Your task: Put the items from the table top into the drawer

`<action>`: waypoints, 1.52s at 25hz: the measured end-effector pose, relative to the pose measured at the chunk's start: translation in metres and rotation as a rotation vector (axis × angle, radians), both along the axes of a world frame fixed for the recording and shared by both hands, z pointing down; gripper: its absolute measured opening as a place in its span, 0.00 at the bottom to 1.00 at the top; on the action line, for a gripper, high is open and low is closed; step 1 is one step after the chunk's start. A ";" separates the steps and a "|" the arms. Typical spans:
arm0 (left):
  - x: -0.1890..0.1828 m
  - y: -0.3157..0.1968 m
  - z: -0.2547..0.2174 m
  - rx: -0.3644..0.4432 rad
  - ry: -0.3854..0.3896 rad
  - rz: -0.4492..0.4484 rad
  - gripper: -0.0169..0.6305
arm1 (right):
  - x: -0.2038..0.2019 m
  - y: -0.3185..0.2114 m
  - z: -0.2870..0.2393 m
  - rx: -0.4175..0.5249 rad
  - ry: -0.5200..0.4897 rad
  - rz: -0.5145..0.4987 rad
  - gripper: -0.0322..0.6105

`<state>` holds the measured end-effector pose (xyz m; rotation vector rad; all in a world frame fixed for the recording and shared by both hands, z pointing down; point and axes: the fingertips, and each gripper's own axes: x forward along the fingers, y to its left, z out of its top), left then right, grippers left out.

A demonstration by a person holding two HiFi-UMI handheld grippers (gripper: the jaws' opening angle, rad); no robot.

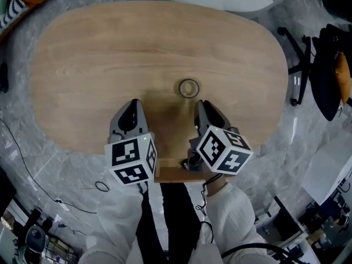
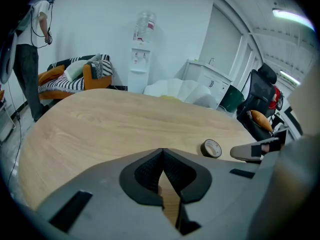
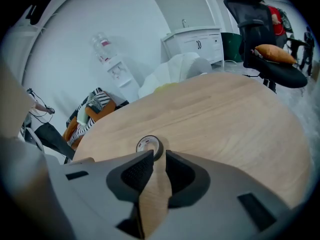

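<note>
Right gripper view: the right gripper's (image 3: 159, 156) jaws stand narrowly apart and empty, tips just short of the tape (image 3: 150, 145), likely lined up to pinch its wall. The left gripper's (image 2: 162, 151) jaws meet, empty. Tape sits mid-table (image 1: 137, 48) toward the near edge. Both grippers slant downward, side by side over that edge.

A dark tape roll (image 2: 211, 148) lies flat — alone — on the wooden table (image 1: 110, 65).
</note>
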<state>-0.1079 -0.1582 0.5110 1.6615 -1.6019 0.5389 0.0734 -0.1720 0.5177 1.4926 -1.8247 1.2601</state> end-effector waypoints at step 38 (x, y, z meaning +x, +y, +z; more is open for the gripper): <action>-0.012 0.000 0.025 -0.030 0.028 -0.056 0.02 | -0.007 -0.035 0.032 -0.046 0.107 -0.102 0.21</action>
